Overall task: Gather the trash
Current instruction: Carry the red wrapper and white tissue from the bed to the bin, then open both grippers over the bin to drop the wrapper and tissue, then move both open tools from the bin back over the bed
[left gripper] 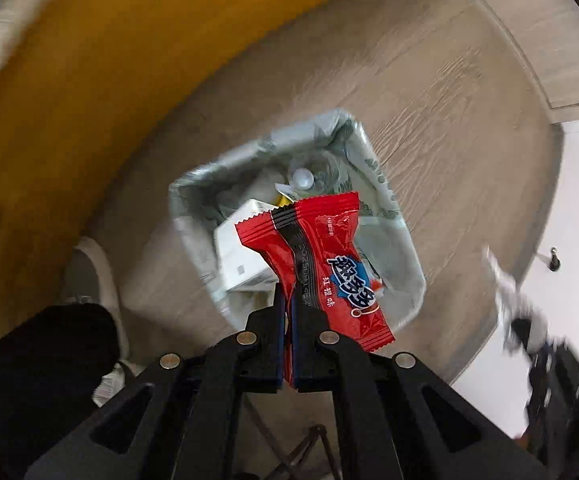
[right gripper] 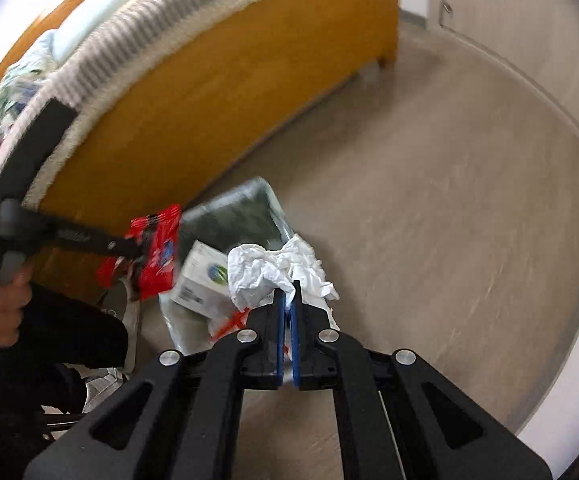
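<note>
bin (right gripper: 249,208) rim blurred, right hand-held gripper (left gripper: 537,344) smeared

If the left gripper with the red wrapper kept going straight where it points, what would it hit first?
Probably the white box lying in the lined trash bin. The left gripper, shut on the red snack wrapper, points down into the bin's open mouth, though depth is hard to judge.

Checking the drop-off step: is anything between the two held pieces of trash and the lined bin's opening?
Nothing visible blocks either. The left gripper holds the red snack wrapper and the right gripper the crumpled tissue, both over the open bin, which already holds a white box with room left.
</note>
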### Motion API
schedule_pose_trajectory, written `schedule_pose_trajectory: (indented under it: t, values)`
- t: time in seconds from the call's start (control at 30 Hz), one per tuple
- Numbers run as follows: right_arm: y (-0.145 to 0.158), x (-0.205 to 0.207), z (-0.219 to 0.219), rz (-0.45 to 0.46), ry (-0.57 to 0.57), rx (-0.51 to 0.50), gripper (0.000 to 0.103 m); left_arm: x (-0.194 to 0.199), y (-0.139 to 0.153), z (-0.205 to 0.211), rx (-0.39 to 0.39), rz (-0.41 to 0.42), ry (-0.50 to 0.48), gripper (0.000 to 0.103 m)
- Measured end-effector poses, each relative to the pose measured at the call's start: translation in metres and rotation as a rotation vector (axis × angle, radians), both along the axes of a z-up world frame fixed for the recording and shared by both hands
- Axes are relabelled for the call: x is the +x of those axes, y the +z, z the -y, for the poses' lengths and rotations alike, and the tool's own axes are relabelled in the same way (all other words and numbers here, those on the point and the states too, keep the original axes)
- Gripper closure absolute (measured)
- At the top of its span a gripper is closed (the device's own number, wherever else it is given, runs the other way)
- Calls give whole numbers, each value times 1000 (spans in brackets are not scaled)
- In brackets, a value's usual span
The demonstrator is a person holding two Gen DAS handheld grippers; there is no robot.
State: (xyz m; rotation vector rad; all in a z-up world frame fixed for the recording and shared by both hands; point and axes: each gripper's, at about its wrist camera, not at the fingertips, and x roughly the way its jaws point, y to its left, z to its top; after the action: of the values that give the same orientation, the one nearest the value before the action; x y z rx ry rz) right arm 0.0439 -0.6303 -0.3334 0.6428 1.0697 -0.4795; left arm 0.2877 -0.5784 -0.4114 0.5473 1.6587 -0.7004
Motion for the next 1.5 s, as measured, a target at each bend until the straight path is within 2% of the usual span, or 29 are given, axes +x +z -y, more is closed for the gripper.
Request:
schedule_pose_trajectory:
  t: [0.1, 0.13, 0.17, 0.2, 0.23, 0.33, 0.5, 0.63, 0.67, 0.7, 0.73, 0.77, 0.97, 1.13, 1.37, 1.5]
  values:
    - [-25, -8, -1, -18, -29, 55, 100, -2, -33, 18, 25, -48, 29, 100]
    - [-32, -7, -2, -20, -26, 72, 100, 0, -43, 24, 33, -49, 50, 91]
    - [-36, -5, -2, -24, -21, 82, 100, 0, -47, 27, 42, -44, 57, 57]
    - [-41, -2, -4, -28, -11, 91, 100, 2, -53, 31, 54, -42, 65, 41]
    - [-44, 3, -6, -30, 3, 97, 100, 4, -56, 32, 44, -55, 63, 34]
    - [-49, 16, -6, -27, 39, 98, 100, 5, -55, 40, 40, -72, 9, 34]
    - [-55, 45, -7, -10, 96, 115, 100, 27, -33, 28, -6, -43, 44, 32]
    - [-69, 72, -4, -11, 116, 137, 100, 40, -9, 13, -41, -1, 34, 32]
    - [-73, 76, -2, -29, 118, 138, 95, 42, -4, 8, -49, 7, 30, 32]
    - [-79, 82, -1, -73, 118, 124, 82, 43, 3, 3, -59, 11, 22, 32]
    - [-83, 84, 1, -134, 108, 76, 41, 44, 9, -2, -68, 11, 15, 32]
    - [-82, 83, 0, -149, 102, 36, 33, 44, 15, -6, -77, 12, 8, 32]
    - [-72, 60, 12, -160, 32, 52, 33, 43, 50, -25, -142, 76, -53, 29]
    - [-46, 52, 7, -169, 16, 29, 33, 42, 64, -42, -174, 60, -55, 29]
    - [-12, 70, -16, -185, 50, -37, 33, 40, 93, -66, -254, 78, -89, 29]
    - [20, 91, -29, -157, 80, -97, 33, 50, 119, -85, -300, 121, -95, 29]
